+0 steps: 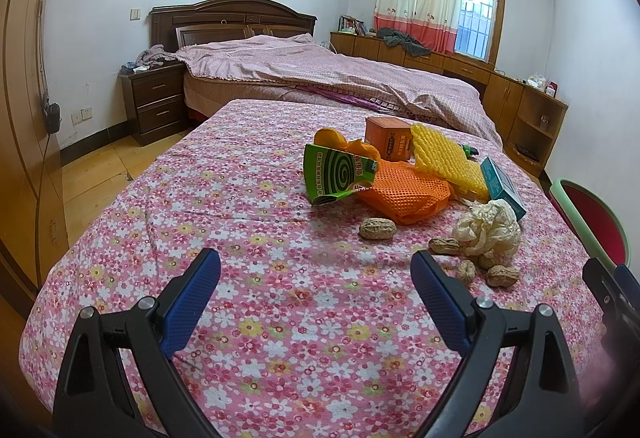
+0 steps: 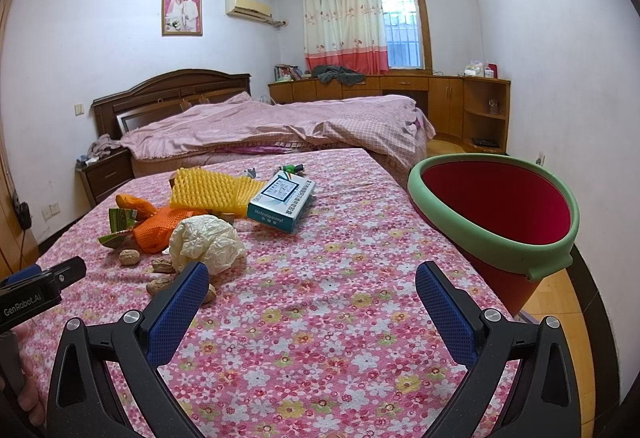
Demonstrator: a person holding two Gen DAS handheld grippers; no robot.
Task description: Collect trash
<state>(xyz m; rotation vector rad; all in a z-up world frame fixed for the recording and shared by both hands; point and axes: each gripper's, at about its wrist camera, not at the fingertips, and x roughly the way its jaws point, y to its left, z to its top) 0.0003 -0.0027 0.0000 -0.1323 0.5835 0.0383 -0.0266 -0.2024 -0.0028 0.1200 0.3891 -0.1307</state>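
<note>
Trash lies on a floral-covered table (image 1: 260,318): a green coil box (image 1: 336,173), orange mesh (image 1: 404,193), a yellow foam net (image 1: 444,157), an orange box (image 1: 388,137), a teal box (image 1: 502,185), a crumpled white bag (image 1: 488,230) and several peanuts (image 1: 377,228). My left gripper (image 1: 316,270) is open and empty, short of the peanuts. My right gripper (image 2: 312,282) is open and empty, right of the white bag (image 2: 206,238) and the teal box (image 2: 280,205). A red bin with a green rim (image 2: 496,209) stands at the table's right edge.
A bed with a pink quilt (image 2: 280,121) lies beyond the table. A nightstand (image 1: 154,101) stands to the left and wooden cabinets (image 2: 440,97) under the window. The left gripper's body (image 2: 36,290) shows at the left of the right wrist view.
</note>
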